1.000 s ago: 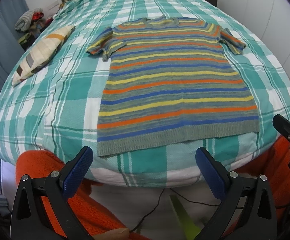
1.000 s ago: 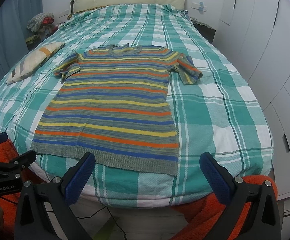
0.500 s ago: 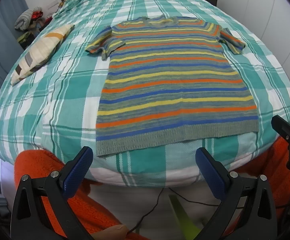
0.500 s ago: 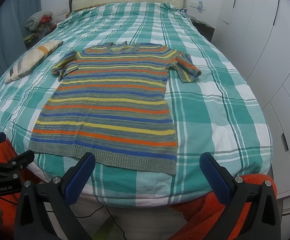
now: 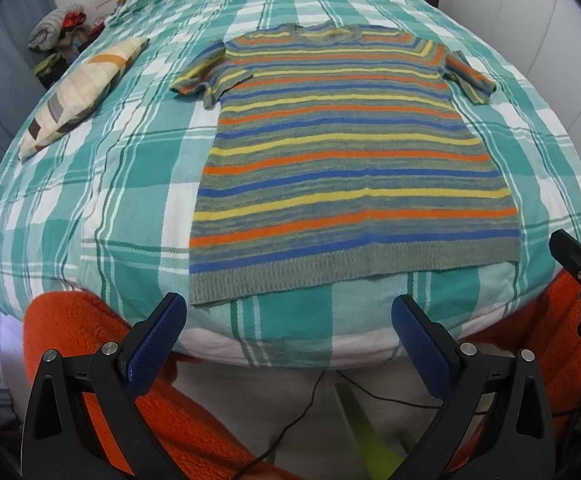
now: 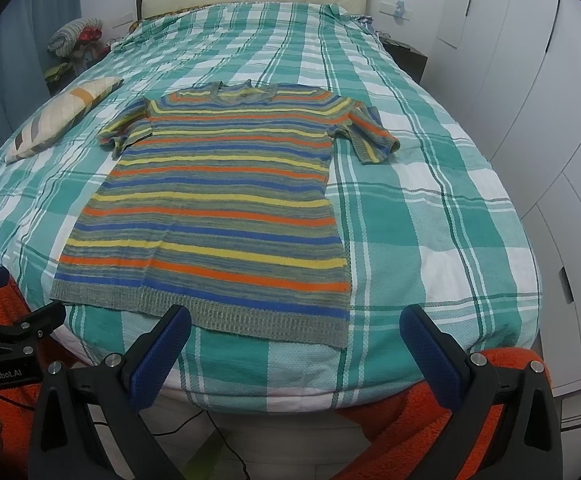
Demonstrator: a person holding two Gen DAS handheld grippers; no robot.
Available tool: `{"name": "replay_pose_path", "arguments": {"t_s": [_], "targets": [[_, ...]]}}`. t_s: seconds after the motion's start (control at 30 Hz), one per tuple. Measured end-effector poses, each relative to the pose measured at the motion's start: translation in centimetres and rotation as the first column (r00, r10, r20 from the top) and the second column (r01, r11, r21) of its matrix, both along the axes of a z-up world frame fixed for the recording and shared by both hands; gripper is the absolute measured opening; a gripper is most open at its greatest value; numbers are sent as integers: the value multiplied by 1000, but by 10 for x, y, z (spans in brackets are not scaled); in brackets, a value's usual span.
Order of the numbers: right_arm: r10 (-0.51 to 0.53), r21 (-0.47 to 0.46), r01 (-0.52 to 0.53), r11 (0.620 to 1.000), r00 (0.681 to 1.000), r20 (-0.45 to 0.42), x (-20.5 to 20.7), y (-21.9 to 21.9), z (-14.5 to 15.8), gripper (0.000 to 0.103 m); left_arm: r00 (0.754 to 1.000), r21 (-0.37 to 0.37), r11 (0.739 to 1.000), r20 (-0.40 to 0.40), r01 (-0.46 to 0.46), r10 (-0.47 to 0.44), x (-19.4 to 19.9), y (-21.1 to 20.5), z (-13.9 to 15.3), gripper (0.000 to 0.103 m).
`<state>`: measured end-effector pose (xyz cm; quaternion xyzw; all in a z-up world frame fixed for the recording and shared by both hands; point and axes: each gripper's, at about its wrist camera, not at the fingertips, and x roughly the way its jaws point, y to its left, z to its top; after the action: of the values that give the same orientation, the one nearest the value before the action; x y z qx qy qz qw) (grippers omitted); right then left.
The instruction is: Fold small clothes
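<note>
A striped knit T-shirt (image 5: 346,168) in grey, orange, yellow and blue lies flat and unfolded on the bed, collar away from me, hem toward me; it also shows in the right wrist view (image 6: 226,208). My left gripper (image 5: 286,320) is open and empty, just short of the hem near its left corner. My right gripper (image 6: 294,332) is open and empty, just short of the hem near its right corner. Both hover at the foot of the bed, not touching the shirt.
The bed has a teal and white plaid cover (image 6: 430,216). A striped pillow (image 5: 82,92) lies at its left side. White wardrobe doors (image 6: 530,80) stand at the right. Orange fleece sleeves (image 5: 82,332) show near the grippers. A cable (image 5: 302,412) lies on the floor below.
Both grippers have moved a little forward toward the shirt's hem. The shirt has not moved and both grippers stay open.
</note>
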<state>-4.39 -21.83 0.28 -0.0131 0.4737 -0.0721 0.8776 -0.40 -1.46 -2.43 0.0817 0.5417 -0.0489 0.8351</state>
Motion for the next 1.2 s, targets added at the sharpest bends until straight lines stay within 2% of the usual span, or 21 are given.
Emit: {"name": "replay_pose_path", "arguments": {"t_s": [1.2], "targets": [[-28,-59,28,998,1000,-3,-1,0,5,103,1000,-6,1000,11,-3,3,-1,0,7,102]]}}
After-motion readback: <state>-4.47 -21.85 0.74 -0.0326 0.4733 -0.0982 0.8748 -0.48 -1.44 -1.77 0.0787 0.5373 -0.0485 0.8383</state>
